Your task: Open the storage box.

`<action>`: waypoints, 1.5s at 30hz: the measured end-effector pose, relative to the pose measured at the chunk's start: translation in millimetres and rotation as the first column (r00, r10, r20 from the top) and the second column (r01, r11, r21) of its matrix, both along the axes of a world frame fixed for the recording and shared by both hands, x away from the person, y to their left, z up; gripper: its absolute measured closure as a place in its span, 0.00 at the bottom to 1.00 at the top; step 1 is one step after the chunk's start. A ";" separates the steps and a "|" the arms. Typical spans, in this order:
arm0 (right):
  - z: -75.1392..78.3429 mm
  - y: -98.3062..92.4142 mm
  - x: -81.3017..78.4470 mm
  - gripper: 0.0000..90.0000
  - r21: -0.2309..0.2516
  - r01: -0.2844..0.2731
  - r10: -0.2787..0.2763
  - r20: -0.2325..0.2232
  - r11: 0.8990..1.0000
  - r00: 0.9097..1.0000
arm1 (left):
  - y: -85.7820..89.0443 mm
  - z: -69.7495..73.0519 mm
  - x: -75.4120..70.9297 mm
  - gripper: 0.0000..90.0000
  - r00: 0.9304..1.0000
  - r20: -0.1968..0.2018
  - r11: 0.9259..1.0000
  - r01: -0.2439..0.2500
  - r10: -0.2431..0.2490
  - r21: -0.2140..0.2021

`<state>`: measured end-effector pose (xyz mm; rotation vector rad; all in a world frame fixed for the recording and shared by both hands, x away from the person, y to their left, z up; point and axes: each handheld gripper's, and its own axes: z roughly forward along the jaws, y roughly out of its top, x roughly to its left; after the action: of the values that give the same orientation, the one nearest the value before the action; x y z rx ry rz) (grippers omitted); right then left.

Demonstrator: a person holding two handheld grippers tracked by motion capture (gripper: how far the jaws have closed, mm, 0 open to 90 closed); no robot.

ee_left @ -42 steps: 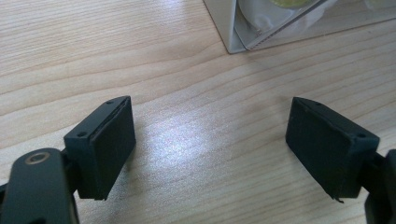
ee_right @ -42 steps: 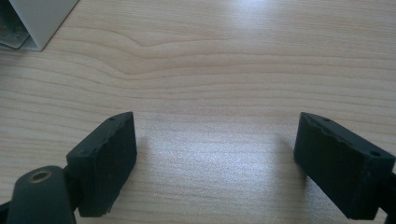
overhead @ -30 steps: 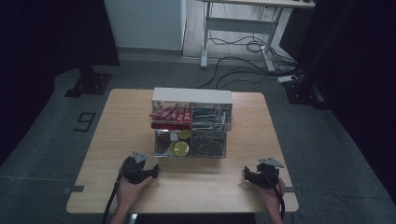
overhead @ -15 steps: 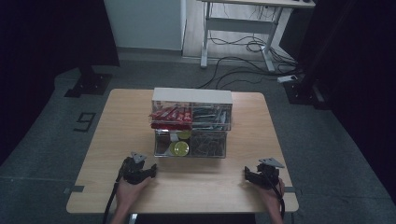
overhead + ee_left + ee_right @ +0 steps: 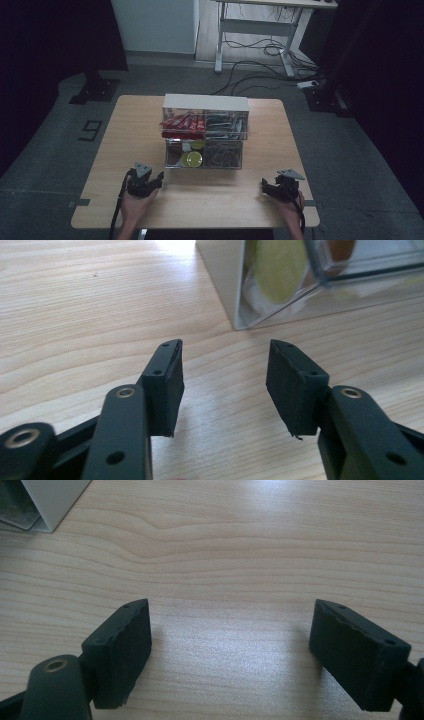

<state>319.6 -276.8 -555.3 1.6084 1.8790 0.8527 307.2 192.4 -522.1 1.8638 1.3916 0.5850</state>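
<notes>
Opening stage, judged as approach: nothing grasped yet. Left hand-held gripper (image 5: 150, 181) resting low on the desk (image 5: 130, 130) just short of the clear drawer organizer (image 5: 205, 131), jaws just been closing, now partly apart with only bare wood between the pads. Right hand-held gripper (image 5: 272, 188) parked near the front right edge, well apart from the organizer, jaws wide apart and empty. Organizer standing mid-desk, white-topped, two tiers of clear drawers. Upper left drawer: red packets (image 5: 182, 122). Upper right: dark flat items, kind not discernible. Lower left: round yellow-green disc (image 5: 278, 262), possibly a tape roll, close ahead of the left jaws in the left gripper view. Lower right: small metallic pieces, too fine to identify. Next move likely requires bringing the left jaws forward to the lower left drawer front, squared to its edge, for a pull.
</notes>
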 end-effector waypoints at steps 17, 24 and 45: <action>0.0 0.1 -0.4 0.19 0.000 0.002 -0.002 0.001 1.000 1.000 | 5.5 22.2 -9.8 0.87 0.995 0.071 0.991 0.071 -0.063 -0.111; 0.0 0.1 -0.6 0.19 -0.001 0.004 -0.004 0.001 1.000 1.000 | 5.2 31.1 -12.5 0.98 0.993 0.080 0.985 0.100 -0.090 -0.137; 0.0 -0.2 -1.4 0.19 0.001 0.008 -0.008 0.001 1.000 1.000 | -1.0 61.4 -18.6 1.00 0.984 0.114 0.963 0.162 -0.140 -0.215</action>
<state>318.1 -277.0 -555.3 1.6146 1.8701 0.8508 288.6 191.4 -460.7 1.7193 1.1868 0.4182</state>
